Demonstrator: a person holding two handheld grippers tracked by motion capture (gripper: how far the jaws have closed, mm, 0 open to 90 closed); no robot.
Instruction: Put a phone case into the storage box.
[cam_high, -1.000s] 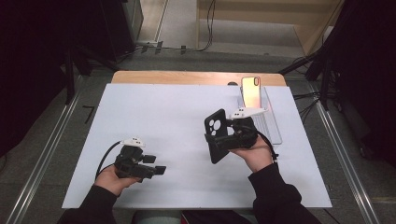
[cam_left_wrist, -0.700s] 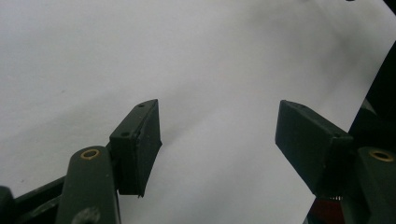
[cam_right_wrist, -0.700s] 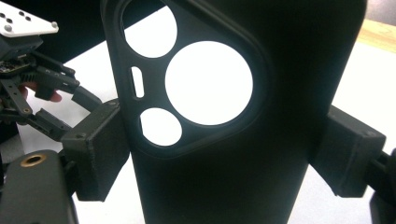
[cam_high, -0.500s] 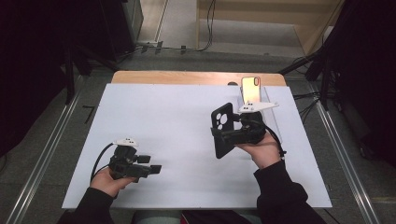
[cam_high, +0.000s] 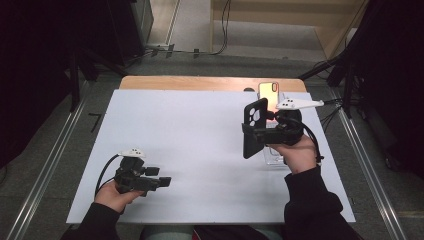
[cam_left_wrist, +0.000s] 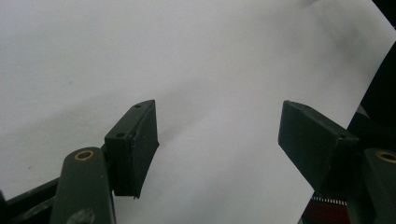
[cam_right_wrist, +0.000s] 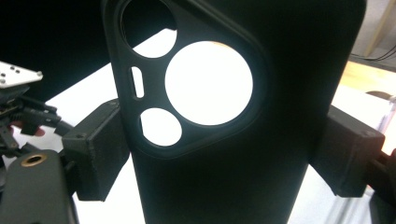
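My right gripper (cam_high: 251, 136) is shut on a black phone case (cam_high: 255, 116) and holds it upright above the right half of the white table sheet (cam_high: 190, 135). In the right gripper view the case (cam_right_wrist: 224, 154) stands between both pads (cam_right_wrist: 100, 149), its camera cut-outs at the top. Just behind the case, a phone (cam_high: 268, 94) with a glowing orange screen leans at the back right. My left gripper (cam_high: 164, 181) rests low at the front left, pointing right. Its jaws (cam_left_wrist: 217, 130) stand open with nothing but bare white sheet between them.
A clear stand (cam_high: 272, 155) lies on the sheet under my right hand. A wooden table edge (cam_high: 200, 82) runs along the back. Metal rails flank the table, and cables and dark stands sit on the floor beyond.
My right gripper has risen with the phone case and shifted right and toward the back, nearer the phone. The left gripper has hardly moved.
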